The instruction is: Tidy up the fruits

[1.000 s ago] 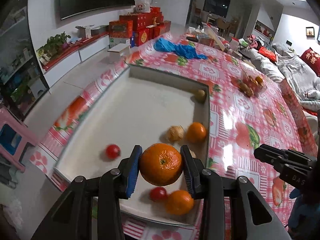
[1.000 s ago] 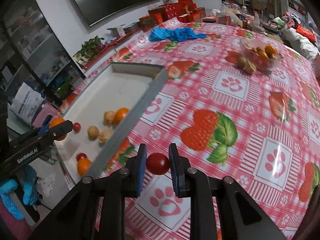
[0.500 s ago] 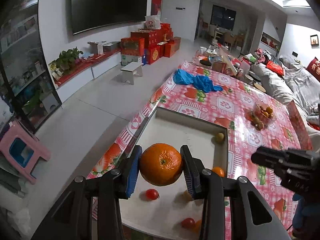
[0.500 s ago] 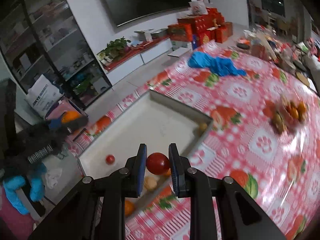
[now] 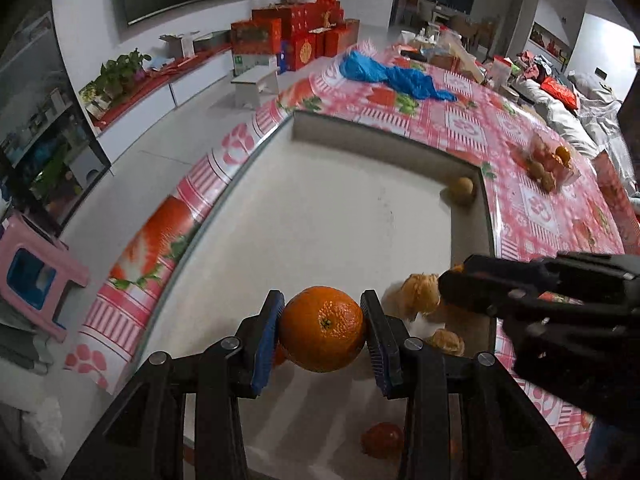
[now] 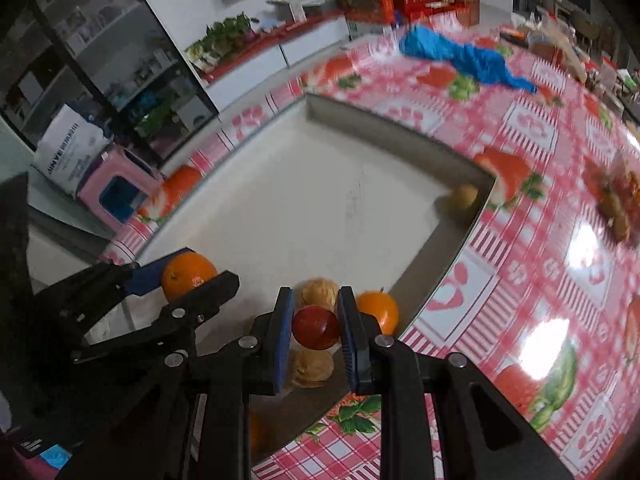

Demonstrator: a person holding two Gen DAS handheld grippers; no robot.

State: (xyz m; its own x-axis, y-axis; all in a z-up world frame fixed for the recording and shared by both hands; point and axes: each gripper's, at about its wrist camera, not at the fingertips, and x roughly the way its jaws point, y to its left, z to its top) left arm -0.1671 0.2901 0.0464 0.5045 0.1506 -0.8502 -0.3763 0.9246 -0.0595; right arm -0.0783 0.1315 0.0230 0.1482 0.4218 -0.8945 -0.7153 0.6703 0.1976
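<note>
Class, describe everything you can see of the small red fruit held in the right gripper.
The small red fruit is round, smooth and glossy, dark red, like a cherry tomato. It is clamped between the blue pads of the right gripper, one pad on each side, and hangs above the near corner of the shallow grey tray. Below and behind it lie pale wrinkled fruits and an orange one. Nothing but the pads touches it.

Left claw (image 5: 322,334), right claw (image 6: 315,327) — both clamped, angled steeply down.
</note>
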